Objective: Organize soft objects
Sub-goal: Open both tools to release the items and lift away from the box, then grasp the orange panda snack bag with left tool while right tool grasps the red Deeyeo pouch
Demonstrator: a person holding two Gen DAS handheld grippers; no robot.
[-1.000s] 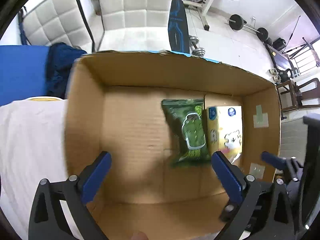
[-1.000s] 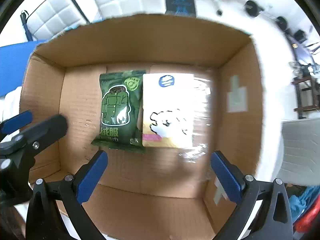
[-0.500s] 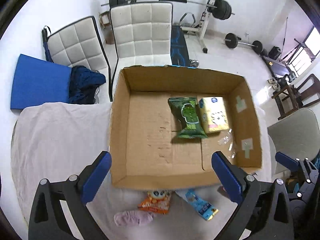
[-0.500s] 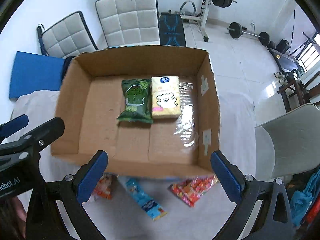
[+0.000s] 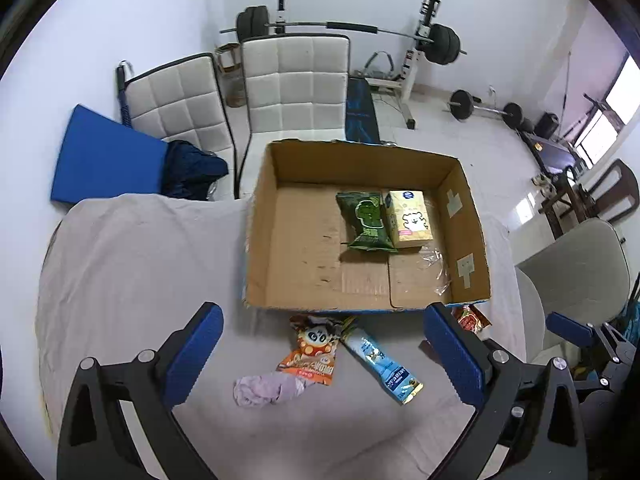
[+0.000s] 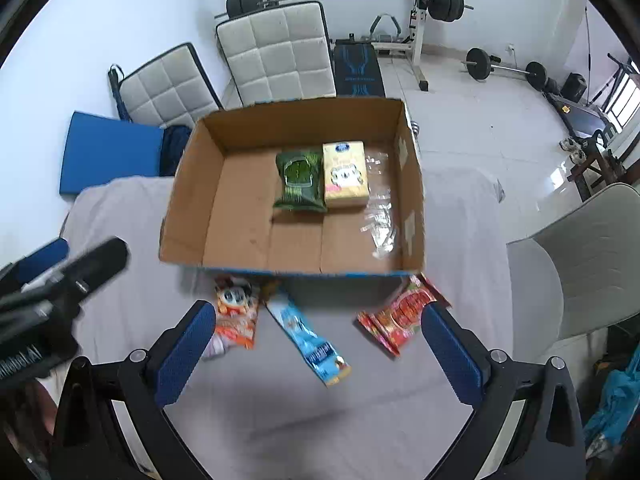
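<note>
A flat blue packet (image 5: 380, 364) lies on the wrinkled grey cloth (image 5: 132, 264) between the spread fingers of the left gripper (image 5: 324, 354), long axis slanting toward the cardboard box (image 5: 264, 216); an orange packet (image 5: 314, 350) touches it; the right gripper (image 6: 316, 354) gapes empty; padded chairs (image 5: 294, 88) and barbells stand behind

Brown box (image 5: 464, 216), green packet (image 5: 366, 222), yellow pack (image 5: 408, 220)

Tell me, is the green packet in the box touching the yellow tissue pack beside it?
Touching. In the left wrist view the green packet overlaps the yellow tissue pack's left edge, no cardboard showing between them; the right wrist view agrees.
</note>
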